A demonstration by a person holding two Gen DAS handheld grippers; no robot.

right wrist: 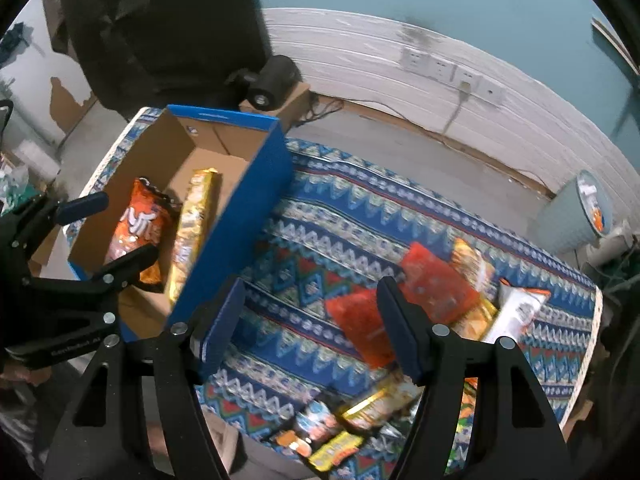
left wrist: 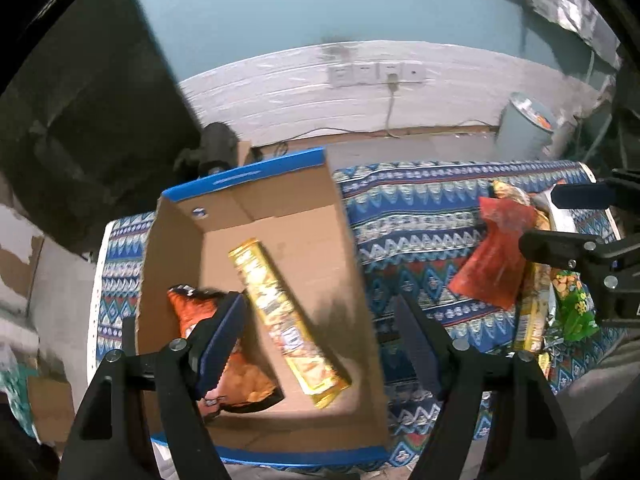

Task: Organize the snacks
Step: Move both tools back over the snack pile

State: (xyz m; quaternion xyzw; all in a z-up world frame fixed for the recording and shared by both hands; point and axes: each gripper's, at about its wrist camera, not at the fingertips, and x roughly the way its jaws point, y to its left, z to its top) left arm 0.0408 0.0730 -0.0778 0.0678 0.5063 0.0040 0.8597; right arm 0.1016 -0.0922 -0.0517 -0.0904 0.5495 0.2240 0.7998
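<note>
We cannot read the blurred print on the yellow packet (left wrist: 286, 322) in the box. The left tool's finger (left wrist: 218, 344) hides part of the orange bag (left wrist: 236, 376), and the right wrist view's lower edge cuts off the snack pile (right wrist: 344, 428).

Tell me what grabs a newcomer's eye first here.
The cardboard box on the left of the patterned tablecloth stands out, holding an orange chip bag and a long yellow packet. To the right, red packets top a loose snack pile.
</note>
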